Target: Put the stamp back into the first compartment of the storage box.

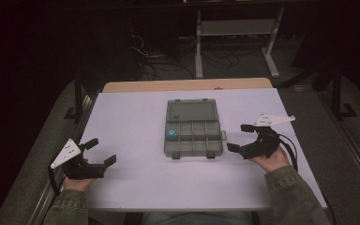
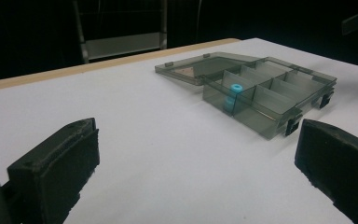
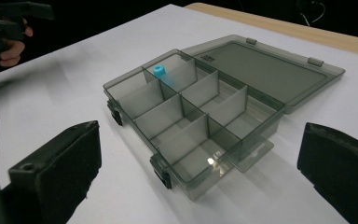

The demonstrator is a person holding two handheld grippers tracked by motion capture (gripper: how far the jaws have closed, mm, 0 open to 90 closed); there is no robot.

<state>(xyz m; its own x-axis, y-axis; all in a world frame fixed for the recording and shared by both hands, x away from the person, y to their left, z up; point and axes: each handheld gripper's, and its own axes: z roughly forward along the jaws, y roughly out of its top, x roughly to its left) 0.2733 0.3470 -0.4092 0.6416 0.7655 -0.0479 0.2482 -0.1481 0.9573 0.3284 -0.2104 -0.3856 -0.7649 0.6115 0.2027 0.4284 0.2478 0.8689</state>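
Both claws, the left gripper (image 1: 100, 151) at lower left and the right gripper (image 1: 240, 137) at right, gape wide and empty beside the open box (image 1: 193, 131), mid-frame, holding a blue cap (image 1: 171, 134)

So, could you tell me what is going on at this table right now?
A person holds a tool in each hand, the left tool and the right tool, both open and holding nothing. Between them on the white table lies a grey box with its lid folded flat open. One blue piece sits in a far compartment on the person's left.
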